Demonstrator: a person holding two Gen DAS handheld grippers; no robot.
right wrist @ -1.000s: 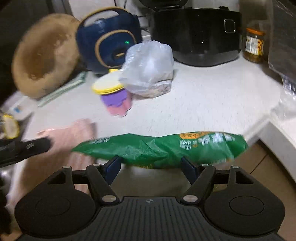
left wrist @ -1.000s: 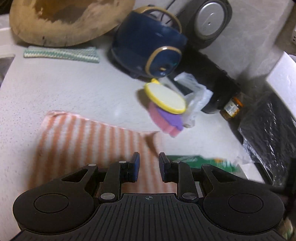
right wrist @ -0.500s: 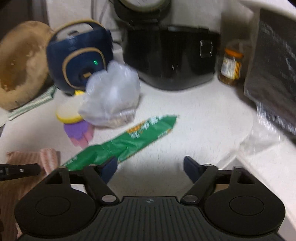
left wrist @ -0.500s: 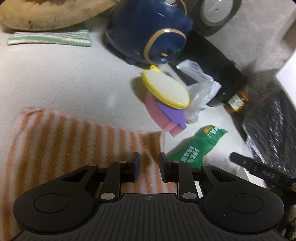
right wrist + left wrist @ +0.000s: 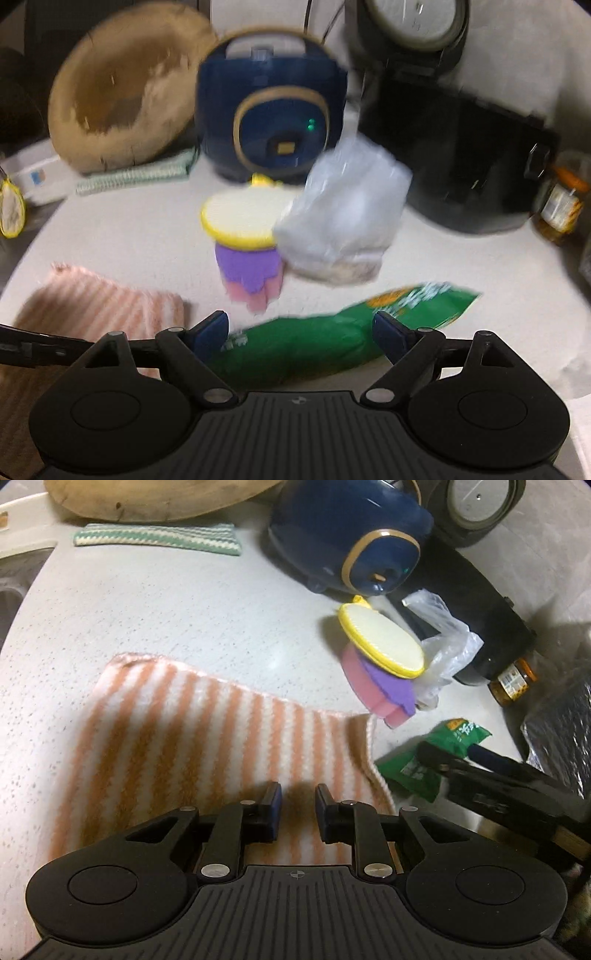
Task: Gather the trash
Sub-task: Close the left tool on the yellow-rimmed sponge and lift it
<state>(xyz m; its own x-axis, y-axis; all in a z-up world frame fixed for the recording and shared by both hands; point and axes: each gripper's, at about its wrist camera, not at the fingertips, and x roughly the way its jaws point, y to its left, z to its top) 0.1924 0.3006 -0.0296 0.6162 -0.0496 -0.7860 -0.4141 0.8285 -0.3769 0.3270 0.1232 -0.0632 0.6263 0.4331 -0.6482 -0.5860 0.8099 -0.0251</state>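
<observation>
A crumpled green snack wrapper [image 5: 325, 332] lies flat on a speckled white worktop [image 5: 480, 266], its long axis running from near left to far right, the printed orange-and-white end pointing right. The right gripper [image 5: 301, 328] hangs over it with jaws spread wide, one blue-padded finger at each side of the wrapper; the blurred view does not show whether the pads touch it. In the left wrist view the same wrapper [image 5: 436, 753] sits just right of an orange-and-white striped terry cloth [image 5: 207, 738], partly crossed by the right gripper's dark fingers.

The left gripper [image 5: 297, 806] hovers above the near edge of the cloth, its jaws a narrow gap apart and holding nothing.

Just beyond the wrapper stands a knotted clear plastic bag [image 5: 343, 218] with pale, grainy contents settled at its bottom. Beside it to the left, a yellow-rimmed oval scrubbing pad [image 5: 243, 218] leans over purple and pink foam sponges [image 5: 251, 273]. Farther back sit a glossy navy rice cooker [image 5: 273, 110] with gold trim, a black rectangular appliance [image 5: 461, 155], a glass jar [image 5: 561, 203] with an orange lid, a round wooden chopping block [image 5: 122, 92] leaning upright, and a green-and-white knitted cloth [image 5: 155, 539].
</observation>
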